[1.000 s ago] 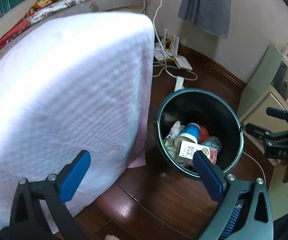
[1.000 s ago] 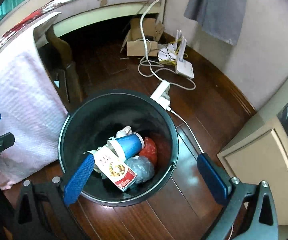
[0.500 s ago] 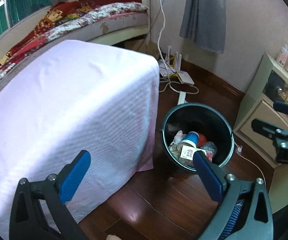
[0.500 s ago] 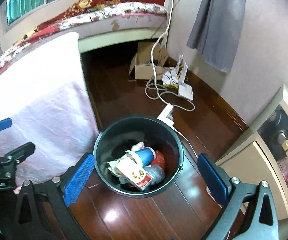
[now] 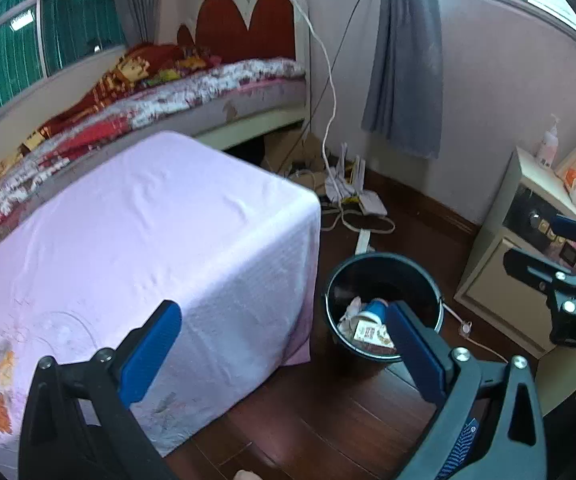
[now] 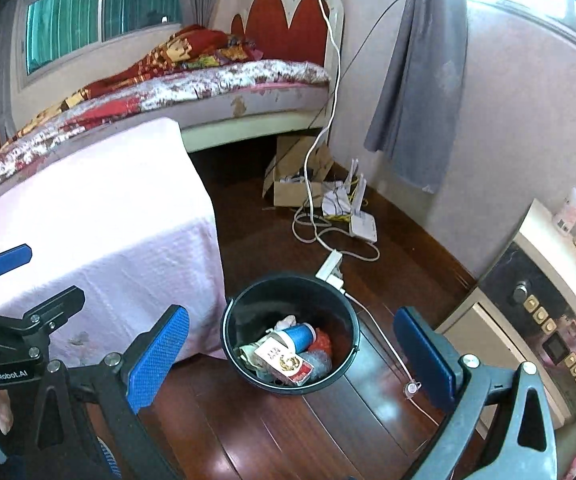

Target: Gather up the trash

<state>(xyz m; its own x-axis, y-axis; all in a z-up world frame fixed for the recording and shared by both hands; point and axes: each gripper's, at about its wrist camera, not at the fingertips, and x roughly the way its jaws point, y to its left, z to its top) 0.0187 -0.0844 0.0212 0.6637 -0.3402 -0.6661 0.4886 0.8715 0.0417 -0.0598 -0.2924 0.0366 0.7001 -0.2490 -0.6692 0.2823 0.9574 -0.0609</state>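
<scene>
Both grippers are rising away from the black bucket (image 6: 290, 334), which is now looking smaller. Left gripper (image 5: 280, 344) and right gripper (image 6: 292, 354) are holding their jaws released and empty. Trash (image 6: 288, 354) is lying inside the bucket, beside the pink-covered bench (image 5: 136, 240).

Trash-filled black bucket (image 6: 244, 368) beside draped table (image 6: 100, 216)

Dark wooden floor (image 6: 272, 432), black bucket (image 6: 248, 372), power strip (image 6: 330, 266), perhaps router (image 6: 363, 227)
</scene>
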